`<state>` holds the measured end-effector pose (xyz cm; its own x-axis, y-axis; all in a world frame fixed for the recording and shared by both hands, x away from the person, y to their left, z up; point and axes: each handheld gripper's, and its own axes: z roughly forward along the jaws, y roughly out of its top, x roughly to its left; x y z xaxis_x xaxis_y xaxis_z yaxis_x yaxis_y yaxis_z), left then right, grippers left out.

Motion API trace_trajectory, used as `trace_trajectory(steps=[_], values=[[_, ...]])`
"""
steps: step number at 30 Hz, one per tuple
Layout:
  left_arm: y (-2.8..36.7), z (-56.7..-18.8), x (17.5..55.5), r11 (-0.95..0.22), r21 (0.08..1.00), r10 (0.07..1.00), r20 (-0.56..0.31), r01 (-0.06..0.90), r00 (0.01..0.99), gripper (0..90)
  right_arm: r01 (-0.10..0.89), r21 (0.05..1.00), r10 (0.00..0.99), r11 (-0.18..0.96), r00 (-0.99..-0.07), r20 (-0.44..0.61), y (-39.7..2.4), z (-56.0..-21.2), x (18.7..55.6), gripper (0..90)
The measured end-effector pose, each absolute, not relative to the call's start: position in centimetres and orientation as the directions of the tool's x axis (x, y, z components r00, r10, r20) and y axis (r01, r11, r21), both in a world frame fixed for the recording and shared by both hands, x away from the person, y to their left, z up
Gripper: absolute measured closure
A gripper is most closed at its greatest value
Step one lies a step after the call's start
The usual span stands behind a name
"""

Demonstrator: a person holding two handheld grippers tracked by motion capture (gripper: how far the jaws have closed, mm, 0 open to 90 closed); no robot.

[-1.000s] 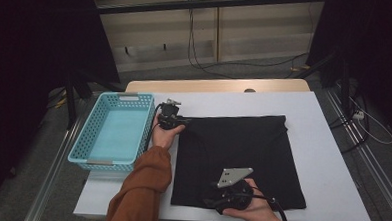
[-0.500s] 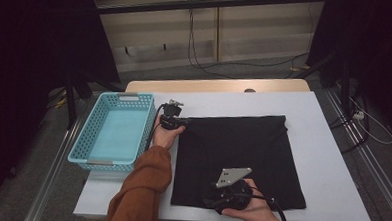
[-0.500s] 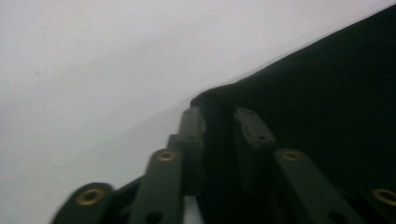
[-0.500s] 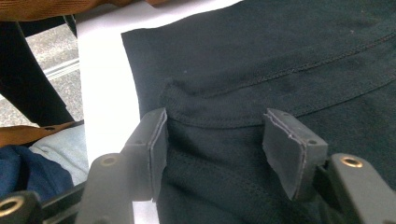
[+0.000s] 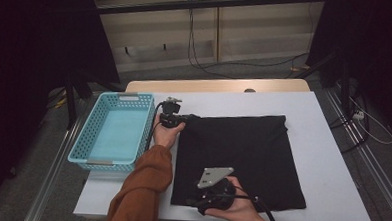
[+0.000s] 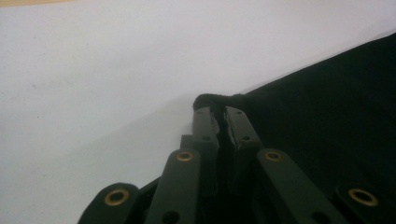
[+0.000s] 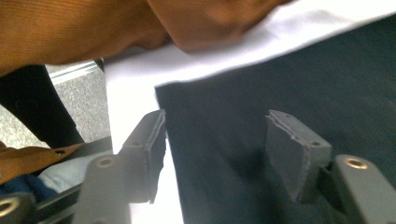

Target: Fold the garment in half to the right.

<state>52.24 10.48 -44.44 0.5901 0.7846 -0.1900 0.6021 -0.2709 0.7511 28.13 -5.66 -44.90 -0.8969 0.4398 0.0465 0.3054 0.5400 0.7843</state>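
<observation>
A black cloth [image 5: 242, 157] lies flat on the white table [image 5: 328, 121]. My left gripper [image 5: 186, 117] is at the cloth's far left corner. In the left gripper view its jaws [image 6: 220, 111] have just been closing and now pinch that bunched corner of the cloth [image 6: 327, 116]. My right gripper [image 5: 194, 203] hovers low at the near left corner. In the right gripper view its jaws [image 7: 215, 126] stand apart, one over the table's edge and one over the cloth [image 7: 243, 88], touching nothing; they have narrowed slightly.
A blue plastic basket [image 5: 82, 140] stands at the table's left side, next to the left hand. An orange sleeve [image 5: 140, 188] reaches in from the near edge between basket and cloth. Bare table lies right of and behind the cloth.
My right gripper has slid left along the cloth's near edge toward its left corner. The left hand has stayed at the far left corner.
</observation>
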Motion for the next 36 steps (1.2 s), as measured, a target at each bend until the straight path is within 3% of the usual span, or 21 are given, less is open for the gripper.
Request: trace_trajectory(steps=[5,15,25,36], values=[[10.7,-44.3,52.2,-0.278,0.743,0.784,-0.191,0.609,0.591,84.0,0.259,0.758,0.369,0.598,-0.929,0.026,-2.3,-45.7,28.0,49.0],[10.8,-44.1,52.1,-0.263,0.747,0.787,-0.200,0.611,0.584,84.0,0.228,0.735,0.380,0.639,-0.924,-0.044,-0.4,-46.6,27.1,49.6],[10.8,-44.1,52.2,-0.252,0.743,0.790,-0.213,0.620,0.575,84.0,0.279,0.714,0.463,0.642,-0.883,-0.071,0.0,-46.1,27.0,86.3],[10.6,-43.6,51.9,-0.235,0.754,0.782,-0.227,0.613,0.580,83.9,0.332,0.771,0.519,0.543,-0.855,0.003,-3.1,-45.3,26.0,87.4]])
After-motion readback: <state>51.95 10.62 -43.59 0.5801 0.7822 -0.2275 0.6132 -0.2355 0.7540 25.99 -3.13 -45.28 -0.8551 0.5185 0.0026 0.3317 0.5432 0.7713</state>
